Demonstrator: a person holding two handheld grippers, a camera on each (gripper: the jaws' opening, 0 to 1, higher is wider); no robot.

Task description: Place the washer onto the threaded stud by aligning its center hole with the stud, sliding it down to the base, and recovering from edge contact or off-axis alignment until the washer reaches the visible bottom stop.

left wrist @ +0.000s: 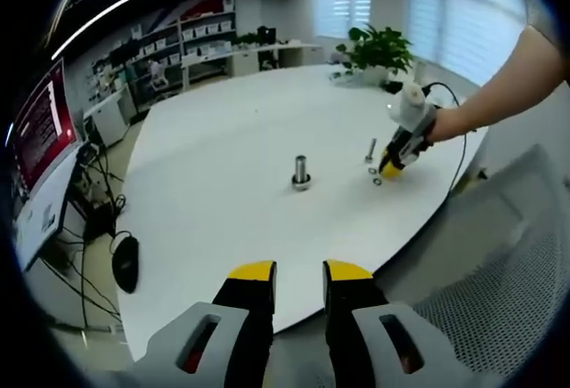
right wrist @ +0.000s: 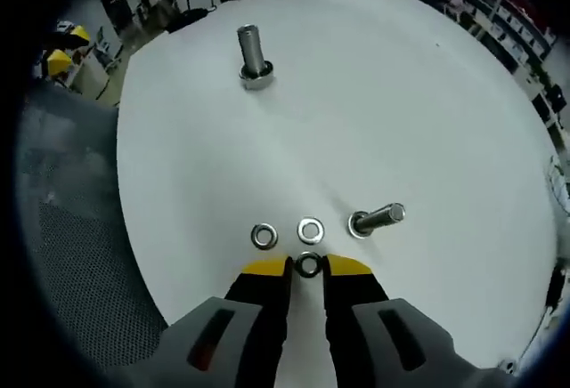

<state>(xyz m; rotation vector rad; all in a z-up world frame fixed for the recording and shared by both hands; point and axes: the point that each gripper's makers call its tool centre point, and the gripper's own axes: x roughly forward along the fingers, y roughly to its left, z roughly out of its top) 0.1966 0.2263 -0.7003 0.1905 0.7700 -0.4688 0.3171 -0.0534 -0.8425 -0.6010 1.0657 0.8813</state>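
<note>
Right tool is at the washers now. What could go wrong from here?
1. The right tool has a washer between its tips by the thin edge; it may slip or tilt.
2. Two loose washers lie just ahead, next to a shorter stud; a sweep could scatter them.
3. The threaded stud stands well away across the table, so a tilted washer may catch its top edge.

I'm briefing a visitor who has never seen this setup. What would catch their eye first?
Probably the right tool low in the right gripper view, its yellow tips closing around a washer on the white table, with two more washers just beyond. Next, the upright stud farther across the table and a second stud standing near the washers.
</note>
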